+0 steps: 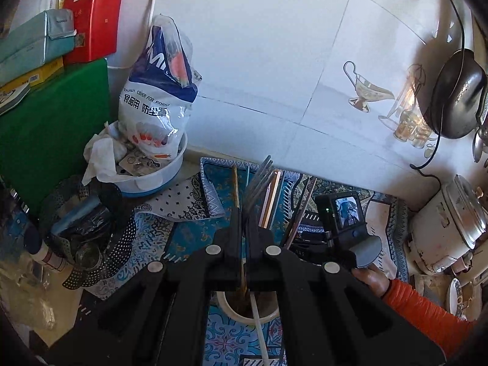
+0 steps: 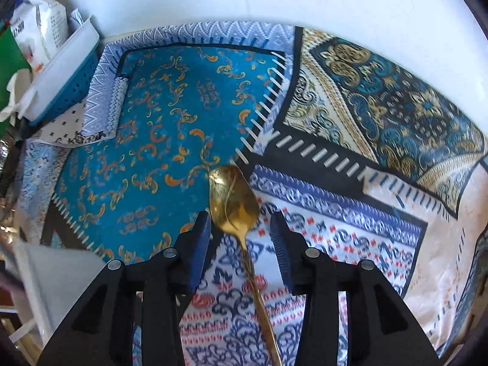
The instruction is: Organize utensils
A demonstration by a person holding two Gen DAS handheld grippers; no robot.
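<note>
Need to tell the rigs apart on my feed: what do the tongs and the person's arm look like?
Left tongs: matte black, silver rivets on the linkages. Right tongs: the same black frame with ribbed blue pads. Its body carries a small lit screen. The person wears an orange sleeve.

We lose the gold metal spoon (image 2: pixel 236 204) handle at the bottom edge of the right wrist view. In the left wrist view, black gripper parts hide most of the round cream cup (image 1: pixel 231 309).
</note>
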